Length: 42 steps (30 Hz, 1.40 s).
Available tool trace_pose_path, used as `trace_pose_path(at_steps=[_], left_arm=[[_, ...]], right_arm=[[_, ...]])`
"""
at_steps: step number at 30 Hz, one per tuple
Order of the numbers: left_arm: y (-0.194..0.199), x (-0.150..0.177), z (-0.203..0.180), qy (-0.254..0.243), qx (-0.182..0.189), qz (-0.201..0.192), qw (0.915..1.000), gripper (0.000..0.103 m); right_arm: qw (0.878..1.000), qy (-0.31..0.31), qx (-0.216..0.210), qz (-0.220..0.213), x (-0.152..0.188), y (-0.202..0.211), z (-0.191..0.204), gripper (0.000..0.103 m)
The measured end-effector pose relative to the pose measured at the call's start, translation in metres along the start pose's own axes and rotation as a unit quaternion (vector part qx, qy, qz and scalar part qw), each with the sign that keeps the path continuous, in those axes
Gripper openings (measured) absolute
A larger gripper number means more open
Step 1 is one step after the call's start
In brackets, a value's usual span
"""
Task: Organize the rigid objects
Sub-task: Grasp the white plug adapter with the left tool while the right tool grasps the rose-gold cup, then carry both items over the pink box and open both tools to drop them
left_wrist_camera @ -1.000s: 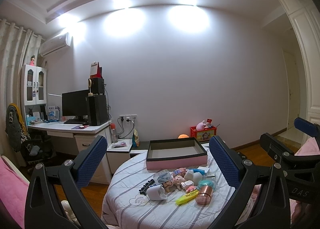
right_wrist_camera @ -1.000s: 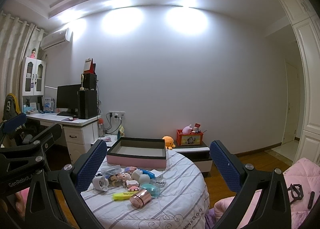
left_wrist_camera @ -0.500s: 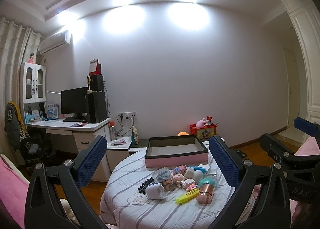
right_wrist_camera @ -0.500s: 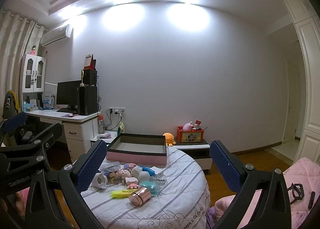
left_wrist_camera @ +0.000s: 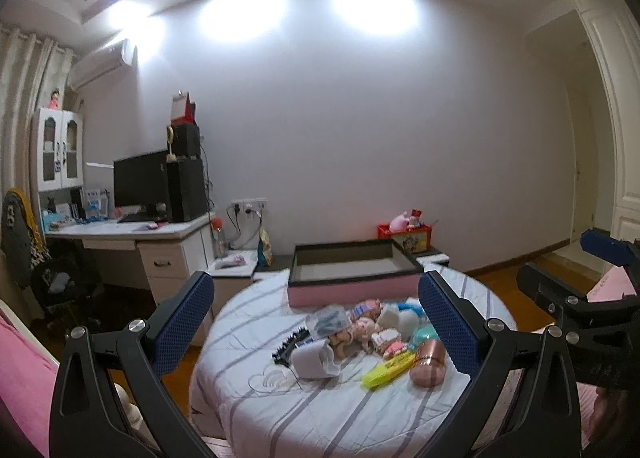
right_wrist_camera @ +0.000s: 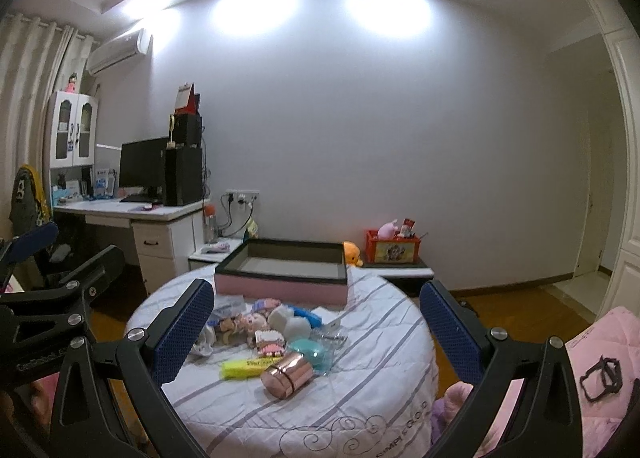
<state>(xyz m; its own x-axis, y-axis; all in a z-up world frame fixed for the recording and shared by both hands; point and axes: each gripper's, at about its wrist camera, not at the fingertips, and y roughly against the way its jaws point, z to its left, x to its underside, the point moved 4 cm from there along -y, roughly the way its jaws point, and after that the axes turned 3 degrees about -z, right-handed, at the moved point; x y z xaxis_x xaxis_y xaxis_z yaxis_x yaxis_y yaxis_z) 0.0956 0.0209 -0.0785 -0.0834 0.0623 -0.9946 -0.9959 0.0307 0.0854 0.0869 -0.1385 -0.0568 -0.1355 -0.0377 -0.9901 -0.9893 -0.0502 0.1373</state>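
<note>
A round table with a striped cloth (left_wrist_camera: 320, 410) (right_wrist_camera: 360, 410) holds a pile of small things: a rose-gold cylinder (left_wrist_camera: 429, 361) (right_wrist_camera: 286, 374), a yellow highlighter (left_wrist_camera: 389, 368) (right_wrist_camera: 246, 366), a white cup on its side (left_wrist_camera: 314, 358), small dolls (left_wrist_camera: 364, 332) (right_wrist_camera: 244, 324), a teal round case (right_wrist_camera: 308, 350) and a black comb (left_wrist_camera: 290, 344). An empty pink box with a dark rim (left_wrist_camera: 352, 270) (right_wrist_camera: 282, 272) stands behind them. My left gripper (left_wrist_camera: 316, 314) and right gripper (right_wrist_camera: 316, 318) are open and empty, held short of the table.
A white desk with a monitor and speakers (left_wrist_camera: 160, 193) stands at the left by the wall. A low cabinet with a red toy box (right_wrist_camera: 392, 250) is behind the table. Pink bedding (right_wrist_camera: 592, 358) lies at the right, and more pink bedding (left_wrist_camera: 24, 378) at the left.
Both grippers have come closer to the table and tilted down a little; the table and its things look larger and lower in both views. Nothing on the table has moved.
</note>
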Motion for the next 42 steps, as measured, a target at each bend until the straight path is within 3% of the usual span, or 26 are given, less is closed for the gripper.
trace_pose_path(at_steps=[6,11,18,23,25,27,32,36,38,41,42], left_arm=[[-0.057,0.056,0.012,0.011,0.004,0.077,0.9970,0.103],[-0.107,0.108,0.028,0.032,0.001,0.160,0.9866,0.103],[-0.159,0.137,0.030,0.081,0.018,0.221,0.9717,0.103],[-0.188,0.143,0.023,0.052,0.000,0.240,0.9693,0.100],[-0.194,0.145,0.023,0.049,0.008,0.248,0.9675,0.082],[-0.195,0.147,0.023,0.067,0.044,0.250,0.9649,0.063],[-0.188,0.142,0.019,0.064,0.062,0.241,0.9663,0.045],[-0.181,0.138,0.019,0.057,0.062,0.237,0.9678,0.044],[-0.176,0.138,0.019,0.055,0.063,0.237,0.9678,0.044],[-0.168,0.139,0.019,0.050,0.064,0.235,0.9686,0.044],[-0.166,0.138,0.019,0.050,0.067,0.236,0.9682,0.044]], right_arm=[[0.999,-0.008,0.005,0.054,0.041,-0.045,-0.006,0.103],[0.991,-0.016,0.006,0.131,0.086,-0.090,-0.015,0.103],[0.982,-0.030,-0.002,0.187,0.126,-0.128,-0.022,0.103],[0.979,-0.065,-0.024,0.191,0.128,-0.143,-0.027,0.103],[0.978,-0.072,-0.031,0.193,0.126,-0.146,-0.025,0.103],[0.977,-0.079,-0.045,0.193,0.127,-0.147,-0.020,0.103],[0.974,-0.073,-0.072,0.203,0.131,-0.155,-0.003,0.103],[0.970,-0.065,-0.083,0.218,0.136,-0.165,0.009,0.096],[0.968,-0.062,-0.085,0.227,0.139,-0.169,0.012,0.089],[0.964,-0.067,-0.095,0.238,0.144,-0.172,0.016,0.070],[0.964,-0.063,-0.096,0.239,0.146,-0.172,0.018,0.070]])
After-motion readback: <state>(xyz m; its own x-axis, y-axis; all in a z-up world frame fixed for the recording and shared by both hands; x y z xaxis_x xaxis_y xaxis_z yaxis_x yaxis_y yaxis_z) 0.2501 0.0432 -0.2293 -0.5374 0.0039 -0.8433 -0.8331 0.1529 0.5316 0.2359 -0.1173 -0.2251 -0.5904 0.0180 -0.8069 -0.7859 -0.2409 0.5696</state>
